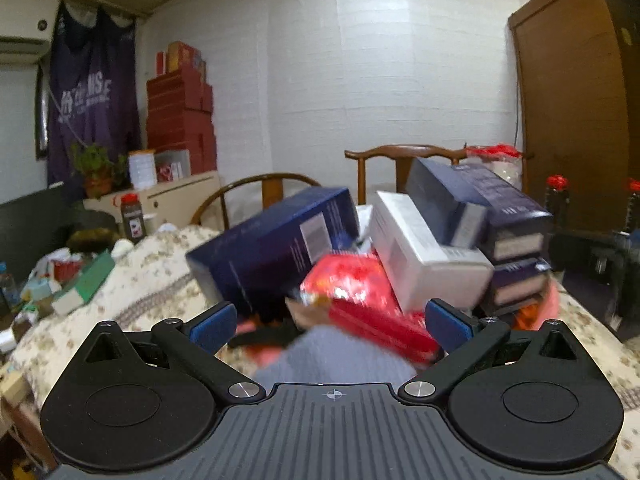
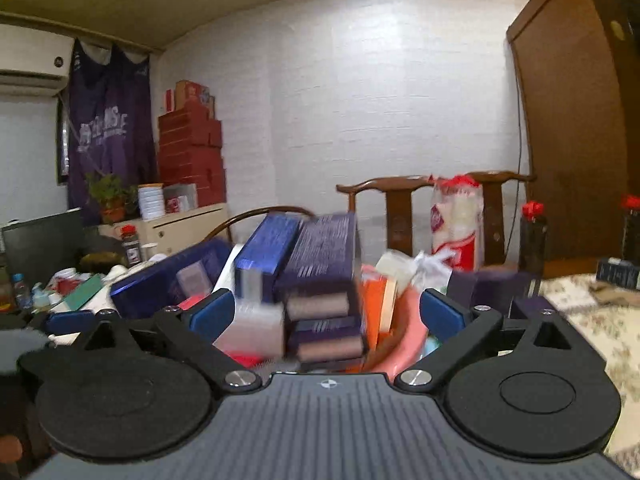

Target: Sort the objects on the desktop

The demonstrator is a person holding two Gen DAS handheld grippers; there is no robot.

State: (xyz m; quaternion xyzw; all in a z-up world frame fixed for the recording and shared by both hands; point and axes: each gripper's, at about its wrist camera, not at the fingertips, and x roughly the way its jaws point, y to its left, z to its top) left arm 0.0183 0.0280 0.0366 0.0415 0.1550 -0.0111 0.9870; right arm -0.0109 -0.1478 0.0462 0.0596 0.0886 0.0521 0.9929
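Observation:
A pile of boxes fills a pink basin (image 2: pixel 404 340) on the floral tablecloth. In the left wrist view, a dark blue box (image 1: pixel 276 248), a white box (image 1: pixel 424 256), stacked navy boxes (image 1: pixel 500 220) and a shiny red packet (image 1: pixel 352 284) lie in a heap. My left gripper (image 1: pixel 328 322) is open, just in front of the red packet, with a blurred grey object below it. In the right wrist view, my right gripper (image 2: pixel 324 314) is open, close to a stack of purple boxes (image 2: pixel 324 280) beside an orange box (image 2: pixel 376 304). Both views are blurred.
Wooden chairs (image 1: pixel 400 160) stand behind the table. A green box (image 1: pixel 88 280) and clutter lie at the left. Dark bottles with red caps (image 2: pixel 534 240) stand at the right. A brown wardrobe (image 2: pixel 576 120) is at the far right. A snack bag (image 2: pixel 456 220) stands behind the basin.

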